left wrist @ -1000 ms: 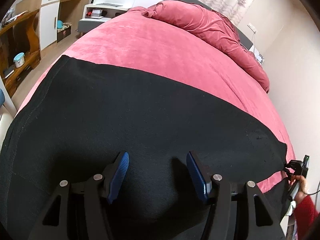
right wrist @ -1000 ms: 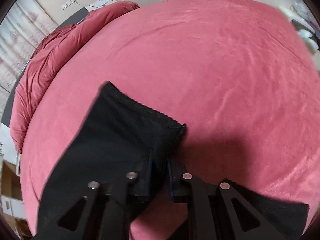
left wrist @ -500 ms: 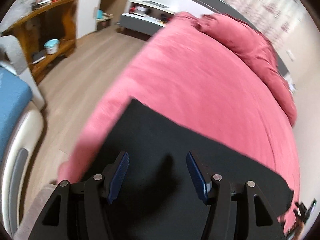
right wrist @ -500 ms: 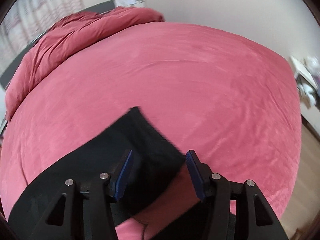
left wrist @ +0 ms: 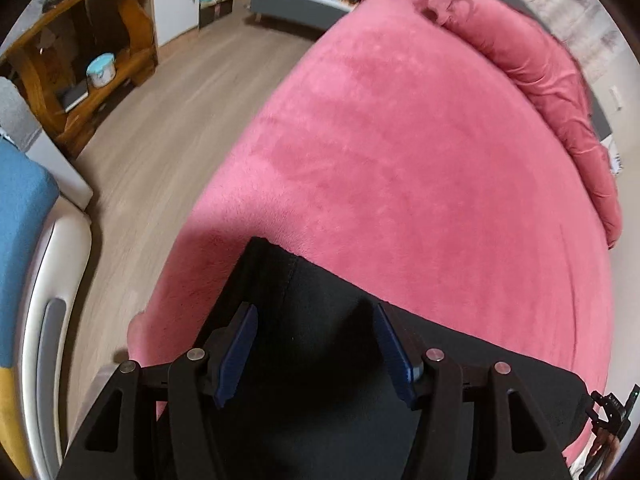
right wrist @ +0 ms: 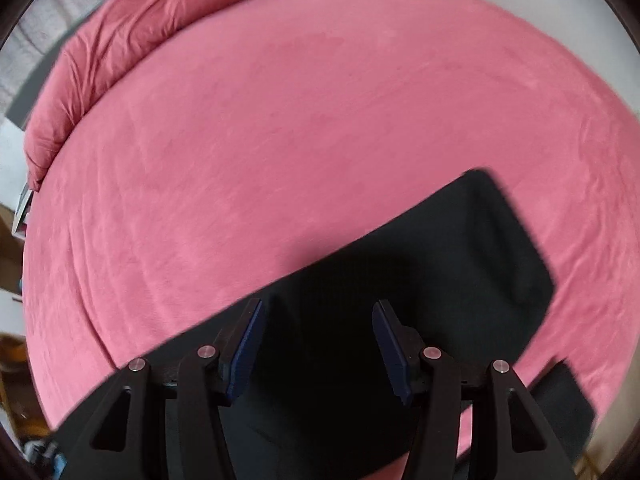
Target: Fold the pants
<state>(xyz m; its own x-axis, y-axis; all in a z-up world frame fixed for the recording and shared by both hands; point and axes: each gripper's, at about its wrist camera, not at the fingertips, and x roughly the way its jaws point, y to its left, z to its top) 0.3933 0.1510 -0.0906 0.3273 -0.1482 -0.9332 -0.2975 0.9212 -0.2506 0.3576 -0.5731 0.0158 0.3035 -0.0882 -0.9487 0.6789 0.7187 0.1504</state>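
Note:
Black pants (left wrist: 320, 320) lie flat on the pink bed near its front edge. They also show in the right wrist view (right wrist: 460, 260), with one end at the right. My left gripper (left wrist: 314, 348) is open and empty above the pants' left end. My right gripper (right wrist: 318, 344) is open and empty above the pants. The other gripper shows at the far right edge of the left wrist view (left wrist: 608, 412).
The pink bed (left wrist: 420, 160) has a bunched pink duvet (left wrist: 540, 60) at its head. Wooden floor (left wrist: 160, 120), a wooden shelf unit (left wrist: 80, 60) and a blue and white chair (left wrist: 24, 260) are to the left of the bed.
My right gripper has let go of the pants' end and opened, then drawn back over the cloth. My left gripper has swung left to the pants' left end.

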